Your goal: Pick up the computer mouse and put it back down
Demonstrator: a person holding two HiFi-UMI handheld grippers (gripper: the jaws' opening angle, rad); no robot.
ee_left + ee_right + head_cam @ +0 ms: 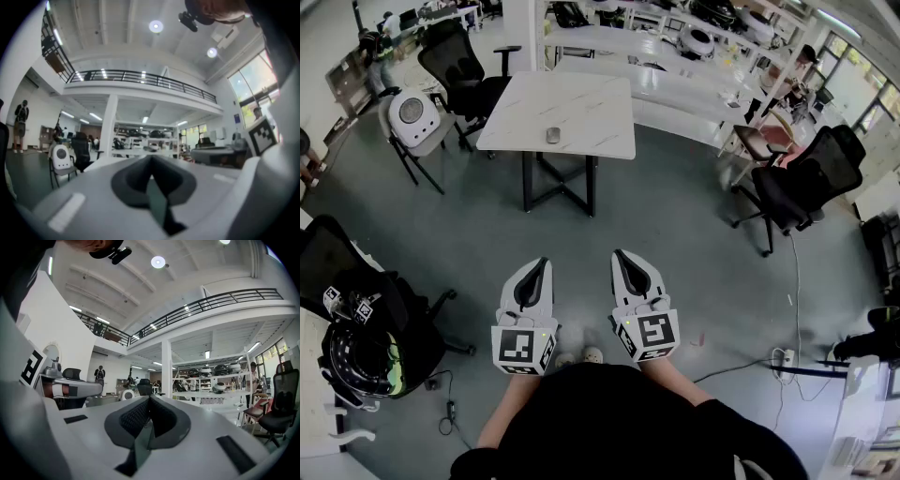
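Observation:
A small grey computer mouse (552, 135) lies on the white marble-look table (591, 103) far ahead of me, near its front left part. My left gripper (540, 265) and right gripper (622, 255) are held side by side over the floor, well short of the table, both pointing level toward it. Both are shut with nothing between their jaws. In the left gripper view the left gripper (151, 161) shows its dark pads closed together, and in the right gripper view the right gripper (149, 402) looks the same. The mouse cannot be made out in either gripper view.
Black office chairs stand at the table's left (459, 66), at right (797, 187) and close at my left (356, 309). A white round-backed seat (414, 117) is left of the table. White shelving and benches (675, 56) fill the back. A power strip (783, 359) and cable lie on the floor.

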